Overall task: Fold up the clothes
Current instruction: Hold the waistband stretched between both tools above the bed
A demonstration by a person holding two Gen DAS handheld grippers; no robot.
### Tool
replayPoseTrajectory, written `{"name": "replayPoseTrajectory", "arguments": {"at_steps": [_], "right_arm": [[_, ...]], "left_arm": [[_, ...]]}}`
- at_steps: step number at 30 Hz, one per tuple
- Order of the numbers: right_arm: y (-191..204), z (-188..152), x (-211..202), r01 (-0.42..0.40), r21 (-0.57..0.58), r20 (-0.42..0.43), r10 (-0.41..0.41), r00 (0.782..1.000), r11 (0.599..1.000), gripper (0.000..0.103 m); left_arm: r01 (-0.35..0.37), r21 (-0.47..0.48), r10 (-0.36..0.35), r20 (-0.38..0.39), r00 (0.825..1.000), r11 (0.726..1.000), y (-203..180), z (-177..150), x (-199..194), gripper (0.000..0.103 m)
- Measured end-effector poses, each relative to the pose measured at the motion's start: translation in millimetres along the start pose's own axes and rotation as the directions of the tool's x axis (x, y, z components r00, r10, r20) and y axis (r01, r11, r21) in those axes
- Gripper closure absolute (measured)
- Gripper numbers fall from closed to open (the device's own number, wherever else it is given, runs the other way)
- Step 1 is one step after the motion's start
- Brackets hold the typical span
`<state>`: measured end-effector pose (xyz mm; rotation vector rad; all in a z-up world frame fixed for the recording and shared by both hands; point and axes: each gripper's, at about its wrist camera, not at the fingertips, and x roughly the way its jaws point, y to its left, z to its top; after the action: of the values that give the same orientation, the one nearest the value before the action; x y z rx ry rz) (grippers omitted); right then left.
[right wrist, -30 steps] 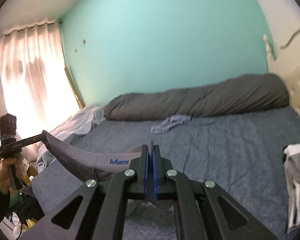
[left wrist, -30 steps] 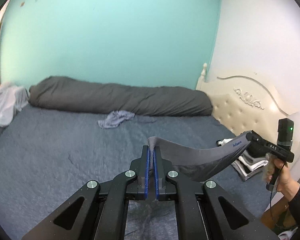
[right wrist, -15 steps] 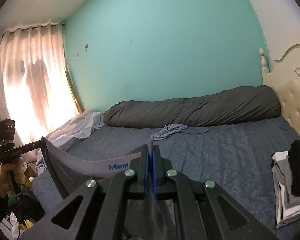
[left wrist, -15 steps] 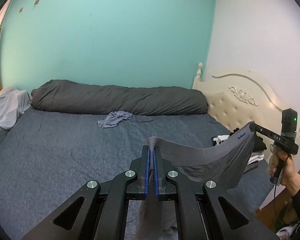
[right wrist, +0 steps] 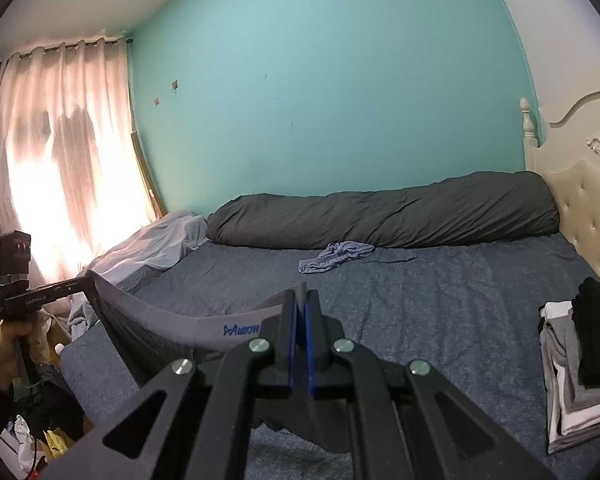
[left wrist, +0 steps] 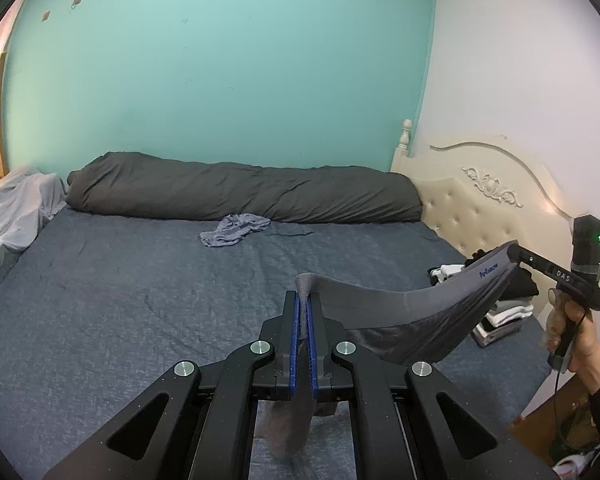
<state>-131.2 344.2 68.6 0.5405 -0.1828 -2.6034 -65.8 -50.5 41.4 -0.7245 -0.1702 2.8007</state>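
The bed [left wrist: 140,300] has a blue sheet. On it lie a long grey roll [left wrist: 244,192], a small crumpled cloth [left wrist: 234,230], maybe underwear, and folded clothes [right wrist: 580,368].

Grey underwear [left wrist: 420,304] has a paler grey waistband lettered in blue. Black grippers carry blue-lined fingers [left wrist: 298,332]. The bed [left wrist: 120,300] is mottled slate blue, the wall [left wrist: 220,80] turquoise; at twelve o'clock lie a charcoal duvet [left wrist: 240,192] and a crumpled blue-grey cloth [left wrist: 234,231].

The grey underwear [left wrist: 412,312] hangs behind the left gripper [left wrist: 302,312] — its lower part hidden; its waistband lettering [right wrist: 241,329] is unreadable.
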Motion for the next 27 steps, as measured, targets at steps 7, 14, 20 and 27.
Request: {"name": "replayPoseTrajectory", "arguments": {"at_steps": [7, 14, 20, 27], "right_arm": [[5.3, -5.7, -1.5, 0.01, -0.013, -0.012, -0.01, 1.0, 1.0, 0.1], [7.5, -16.4, -9.0, 0.014, -0.007, -0.006, -0.014, 1.0, 1.0, 0.1], [12.6, -28.0, -23.0, -0.002, 0.012, 0.003, 0.002, 1.0, 1.0, 0.1], [19.1, -40.7, -32.7, -0.026, 0.049, -0.01, 0.027, 1.0, 0.998, 0.1]], "left_arm": [[0.003, -0.003, -0.003, -0.003, 1.0, 1.0, -1.4, -5.9, -4.7, 0.099], [0.013, -0.006, -0.013, -0.005, 1.0, 1.0, -2.1, -14.0, -10.7, 0.099], [0.021, -0.008, -0.021, -0.007, 1.0, 1.0, -2.6, -21.5, -16.4, 0.099], [0.034, -0.022, -0.034, -0.011, 0.999, 0.999, 4.4, -36.4, -25.0, 0.099]]}}
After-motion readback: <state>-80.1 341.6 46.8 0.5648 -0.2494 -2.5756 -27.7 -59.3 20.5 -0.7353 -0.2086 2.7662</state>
